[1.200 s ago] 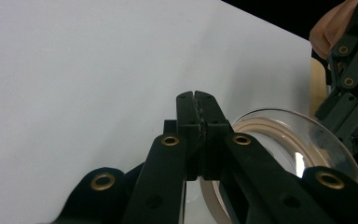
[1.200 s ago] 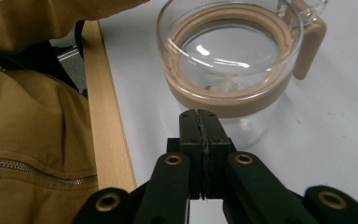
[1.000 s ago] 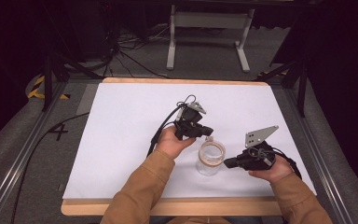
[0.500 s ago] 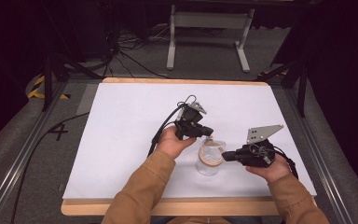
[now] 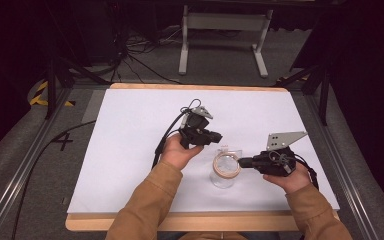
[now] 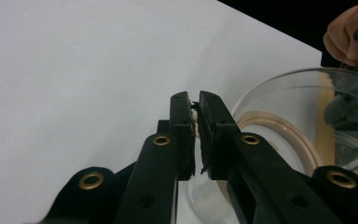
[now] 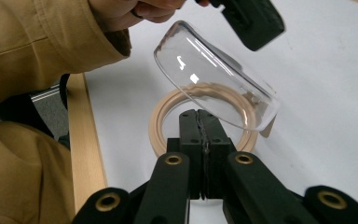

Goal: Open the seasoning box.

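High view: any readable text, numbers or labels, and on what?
"4": dark mark on the grey floor left of the table.
Nothing readable on the clear cup, the tape roll, or the grey plate on the right gripper.

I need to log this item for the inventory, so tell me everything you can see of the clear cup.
The clear cup is a see-through, smooth-walled tumbler that looks like plastic or glass, with nothing visible inside it. It is on the white table between the two hands, and the right gripper view shows it tilted. A tan tape ring lies at its mouth. The right gripper is shut on its rim; the left gripper is just beside it, with its jaws slightly apart.
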Available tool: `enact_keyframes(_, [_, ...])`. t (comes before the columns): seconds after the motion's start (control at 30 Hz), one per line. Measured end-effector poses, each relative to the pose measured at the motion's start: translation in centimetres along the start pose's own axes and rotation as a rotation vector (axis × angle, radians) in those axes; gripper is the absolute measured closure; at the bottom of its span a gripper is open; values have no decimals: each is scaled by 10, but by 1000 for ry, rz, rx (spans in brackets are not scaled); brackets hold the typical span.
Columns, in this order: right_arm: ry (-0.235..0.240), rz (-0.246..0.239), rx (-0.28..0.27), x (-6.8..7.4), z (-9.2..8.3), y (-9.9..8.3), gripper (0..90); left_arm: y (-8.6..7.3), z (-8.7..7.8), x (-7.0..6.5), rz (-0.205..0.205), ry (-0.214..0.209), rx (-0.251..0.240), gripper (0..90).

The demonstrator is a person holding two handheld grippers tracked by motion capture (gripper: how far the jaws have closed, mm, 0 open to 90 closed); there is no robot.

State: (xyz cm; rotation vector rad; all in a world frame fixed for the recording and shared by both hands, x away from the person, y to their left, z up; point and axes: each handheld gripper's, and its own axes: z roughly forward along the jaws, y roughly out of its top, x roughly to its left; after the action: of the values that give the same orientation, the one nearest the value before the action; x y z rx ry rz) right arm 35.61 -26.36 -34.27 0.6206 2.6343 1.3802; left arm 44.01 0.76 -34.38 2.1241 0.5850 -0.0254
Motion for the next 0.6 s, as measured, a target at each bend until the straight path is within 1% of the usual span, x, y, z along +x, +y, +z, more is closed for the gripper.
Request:
enact_keyframes(0.07, [-1,-4,-13,-2,0,2,896,-5,-11,0,-4,15,-12,838])
enact_keyframes(0.13, [-2,-5,-25,-3,-1,4,896,-9,-18,1,-13,22,-21,836])
enact_keyframes(0.17, [2,-9,-32,-4,-1,5,895,-12,-23,1,-16,33,-28,834])
enact_keyframes(0.23, [-1,-13,-49,-6,-1,7,895,-15,-29,1,-18,40,-37,830])
enact_keyframes(0.27, [-2,-15,-57,-6,-1,8,895,-18,-33,0,-25,43,-49,829])
enact_keyframes(0.3, [-2,-15,-57,-6,-1,8,895,-18,-33,0,-25,43,-49,825])
enact_keyframes(0.37, [-4,-17,-72,-8,-1,10,895,-22,-40,-1,-24,55,-62,824])
enact_keyframes(0.43, [-4,-17,-81,-10,0,12,896,-25,-48,-2,-27,67,-63,819])
enact_keyframes(0.57, [-5,-21,-102,-12,1,15,896,-32,-63,-5,-41,92,-86,804])
enact_keyframes(0.6, [-7,-22,-106,-12,1,15,896,-33,-65,-5,-35,100,-84,800])
